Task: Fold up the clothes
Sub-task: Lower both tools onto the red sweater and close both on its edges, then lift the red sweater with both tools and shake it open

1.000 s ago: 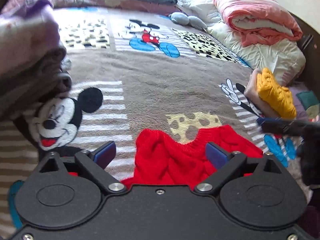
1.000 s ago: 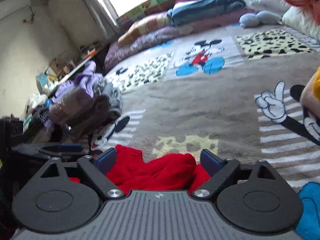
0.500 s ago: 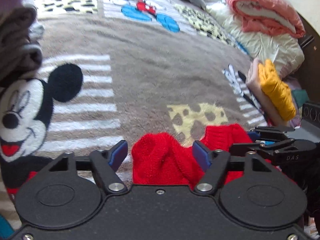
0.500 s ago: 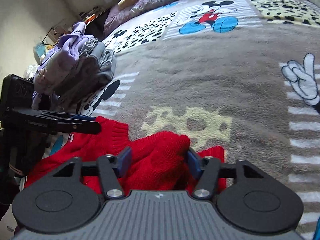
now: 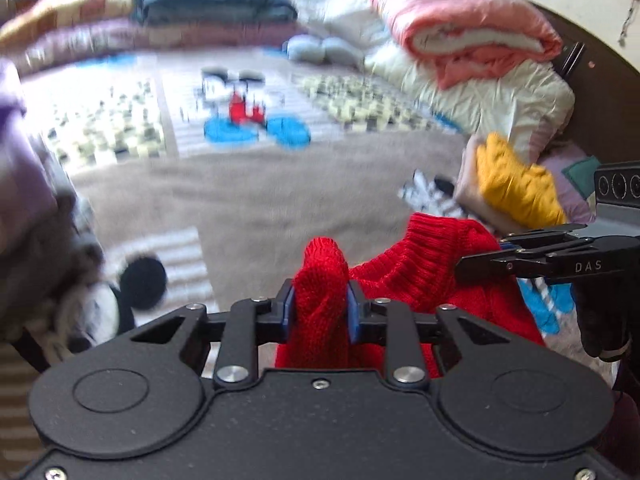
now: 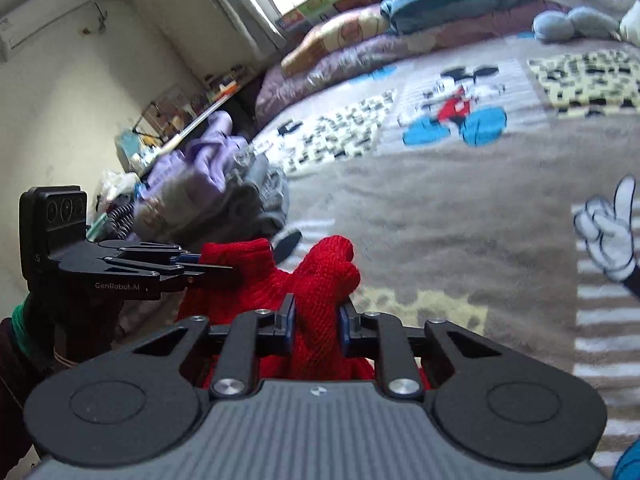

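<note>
A red knit sweater [image 5: 416, 268] is held up off the Mickey Mouse blanket [image 5: 248, 196] on the bed. My left gripper [image 5: 320, 312] is shut on a bunched fold of the red sweater. My right gripper [image 6: 314, 322] is shut on another fold of the sweater [image 6: 320, 280]. Each gripper shows in the other's view: the right one [image 5: 464, 270] at the right, the left one [image 6: 228, 268] at the left, both pinching the sweater's edge.
A heap of purple and grey clothes [image 6: 208, 184] lies at the left of the bed. Folded yellow and beige clothes [image 5: 512, 188] are stacked at the right. A pink quilt [image 5: 460, 36] on white bedding and pillows [image 5: 212, 0] lie at the far side.
Both grippers went from open around the sweater to shut on it. Both have lifted, raising the sweater off the blanket.
</note>
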Motion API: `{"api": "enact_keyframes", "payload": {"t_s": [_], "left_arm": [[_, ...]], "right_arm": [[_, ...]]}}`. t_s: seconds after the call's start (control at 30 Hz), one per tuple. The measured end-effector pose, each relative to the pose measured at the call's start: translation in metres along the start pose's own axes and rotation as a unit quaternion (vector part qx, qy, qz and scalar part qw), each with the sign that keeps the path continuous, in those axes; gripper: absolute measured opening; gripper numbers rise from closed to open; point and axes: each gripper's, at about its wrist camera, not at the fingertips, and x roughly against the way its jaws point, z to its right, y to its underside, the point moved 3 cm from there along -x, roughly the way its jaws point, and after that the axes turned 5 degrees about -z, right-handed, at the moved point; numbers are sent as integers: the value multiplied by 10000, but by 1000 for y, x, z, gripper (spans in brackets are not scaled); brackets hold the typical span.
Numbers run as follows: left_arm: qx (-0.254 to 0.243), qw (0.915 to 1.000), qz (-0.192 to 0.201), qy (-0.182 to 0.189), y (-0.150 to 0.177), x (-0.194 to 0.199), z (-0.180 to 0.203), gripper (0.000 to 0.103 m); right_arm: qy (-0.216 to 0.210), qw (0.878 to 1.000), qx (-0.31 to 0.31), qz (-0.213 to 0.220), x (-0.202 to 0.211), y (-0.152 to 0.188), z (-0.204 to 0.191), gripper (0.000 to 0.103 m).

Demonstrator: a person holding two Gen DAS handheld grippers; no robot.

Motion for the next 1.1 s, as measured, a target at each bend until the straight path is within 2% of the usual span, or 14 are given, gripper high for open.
{"api": "enact_keyframes", "payload": {"t_s": [0.2, 0.4, 0.5, 0.63, 0.7, 0.73, 0.8, 0.9, 1.03, 1.1], "left_arm": [[-237, 9974, 615, -295, -35, 48, 20, 22], [-408, 9898, 1188, -678, -77, 83, 33, 22], [-490, 9811, 1606, -960, -101, 99, 41, 22], [-686, 9580, 2513, -1200, -120, 130, 55, 22], [-820, 9477, 2763, -1372, -118, 136, 61, 22], [-857, 9452, 2818, -1407, -113, 135, 62, 22], [-940, 9458, 2763, -1423, -93, 123, 63, 22], [-1007, 9564, 2336, -1432, -39, 93, 65, 21], [-1043, 9709, 1673, -1361, 43, 53, 68, 21], [-1048, 9737, 1502, -1353, 80, 46, 75, 21]], "right_arm": [[17, 9982, 332, 490, 47, -41, -33, 21], [180, 9937, 677, 880, 76, -87, -61, 20], [271, 9894, 780, 1198, 90, -111, -71, 20], [314, 9756, 932, 1962, 115, -141, -82, 20], [288, 9681, 1036, 2264, 125, -148, -87, 20], [345, 9662, 1099, 2307, 125, -146, -87, 20], [524, 9629, 1250, 2334, 119, -135, -85, 20], [691, 9686, 1265, 2028, 95, -98, -66, 20], [731, 9827, 1019, 1362, 62, -20, -43, 20], [729, 9862, 979, 1122, 56, 22, -42, 20]]}}
